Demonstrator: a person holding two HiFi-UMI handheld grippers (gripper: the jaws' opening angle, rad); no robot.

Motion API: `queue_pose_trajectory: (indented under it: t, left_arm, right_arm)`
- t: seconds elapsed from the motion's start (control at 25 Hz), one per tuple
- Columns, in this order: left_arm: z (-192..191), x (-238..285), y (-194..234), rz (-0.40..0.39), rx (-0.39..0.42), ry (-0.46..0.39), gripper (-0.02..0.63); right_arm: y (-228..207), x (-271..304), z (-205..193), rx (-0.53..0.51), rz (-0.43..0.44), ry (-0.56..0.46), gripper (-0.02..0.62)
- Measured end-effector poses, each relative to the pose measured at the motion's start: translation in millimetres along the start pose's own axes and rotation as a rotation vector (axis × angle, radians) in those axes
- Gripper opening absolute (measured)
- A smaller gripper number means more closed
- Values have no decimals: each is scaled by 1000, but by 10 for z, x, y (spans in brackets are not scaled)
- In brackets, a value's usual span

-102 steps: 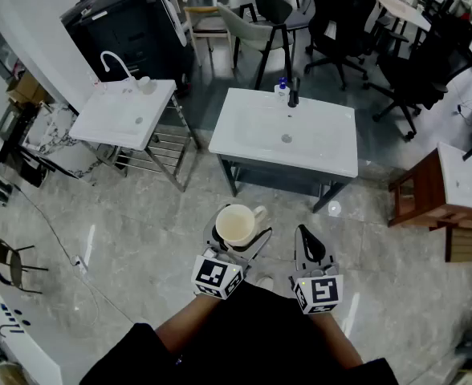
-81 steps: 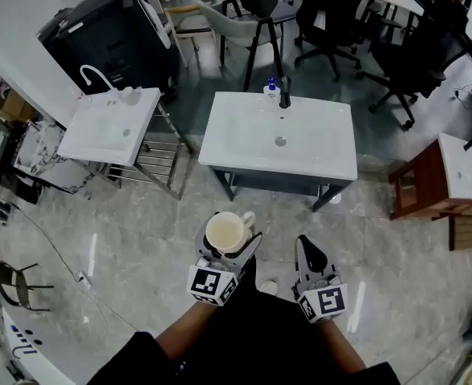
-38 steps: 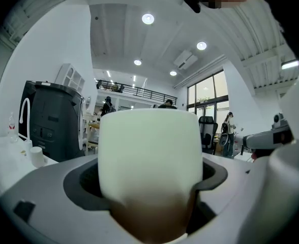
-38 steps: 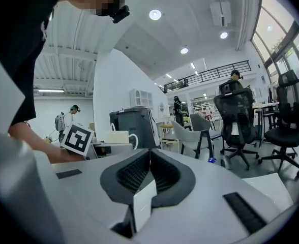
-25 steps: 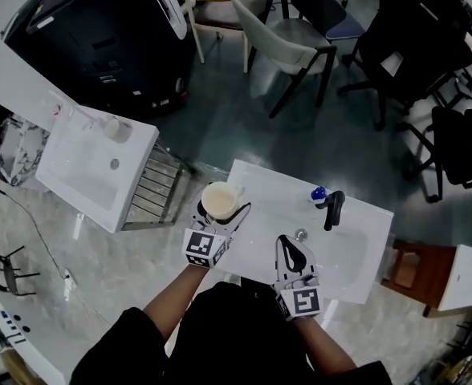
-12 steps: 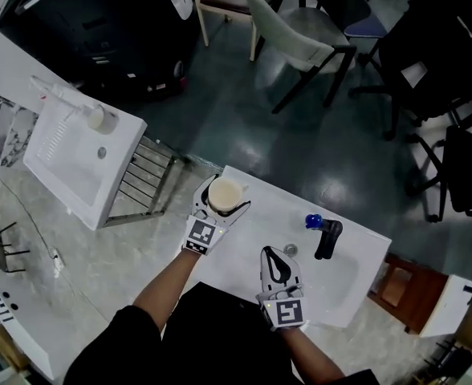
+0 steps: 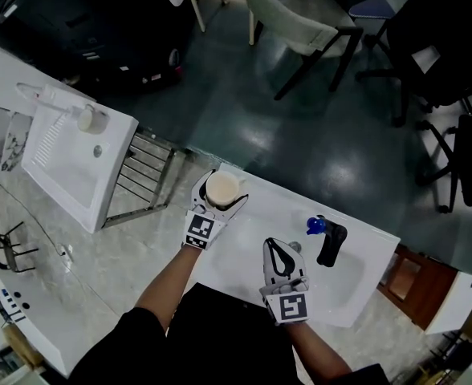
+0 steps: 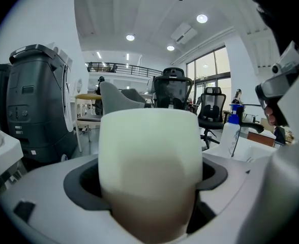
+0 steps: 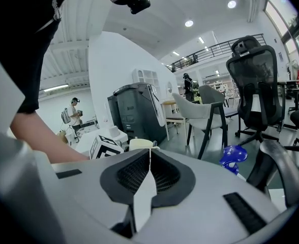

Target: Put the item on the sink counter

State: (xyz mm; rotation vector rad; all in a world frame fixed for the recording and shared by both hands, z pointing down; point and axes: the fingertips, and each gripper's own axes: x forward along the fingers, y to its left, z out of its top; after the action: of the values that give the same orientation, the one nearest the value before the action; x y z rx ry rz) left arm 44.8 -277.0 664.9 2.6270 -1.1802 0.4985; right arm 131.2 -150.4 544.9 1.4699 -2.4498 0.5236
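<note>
- Mug (image 8: pixel 149 156) was gripped by the left tongs (image 7: pixel 221 192), both jaws pressed on its sides; it was upright, mouth up, at the far left corner of the table (image 7: pixel 260 212). No view showed whether its base touched the top.
- Right tongs (image 9: pixel 150 159) were shut on nothing, pads meeting, above the near middle of the table.
- Risk 1: the mug sat close to the corner edges. If it were let go with part of the base past the edge, it would likely tip off onto the floor.
- Risk 2: letting go while the base is clear of the top would drop it; ceramic on a hard top could chip.
- Risk 3: the smooth wall could slide in the pads if the grip eased early.
- Materials: mug cream, glossy, round and slightly tapered, looked ceramic. Table white, smooth, rectangular, with a sunken basin. Faucet (image 7: pixel 330 244) black and matte at the far edge, blue-capped bottle (image 7: pixel 315 226) just beside it. Jaw pads dark and ribbed.
</note>
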Motion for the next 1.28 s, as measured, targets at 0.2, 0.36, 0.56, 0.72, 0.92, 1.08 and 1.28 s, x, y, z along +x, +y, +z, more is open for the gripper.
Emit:
queue_pose_trajectory:
  t: [0.2,0.36,0.56,0.72,0.92,1.08,1.28]
  left_arm:
    - [-76,99,-44,-6,6,16,460]
    - [-216,150,-47,16,-3,65,460]
    - [-280,165,-37,10,-14,93,460]
    - [-300,161,-87,-43,26,103,460]
    - [-335,93,-95,-63,39,108,460]
    - [-373,47,-110,-76,28,93,460]
    - [-372,62,-129,-114,28,93,460]
  right_arm:
    - [-129,122,5,14,-11,7,32]
    - [-103,144,-78,32,19,53,32]
    - [-167,89,-78,26,-2,34,32]
    - [-188,33,-124,52,-6,65,32]
    - [-160,26,-127,61,-8,52,32]
    - [-122,-21,-105,69,-25,38,32]
    - [-68,-28,-74,89,-26,46,32]
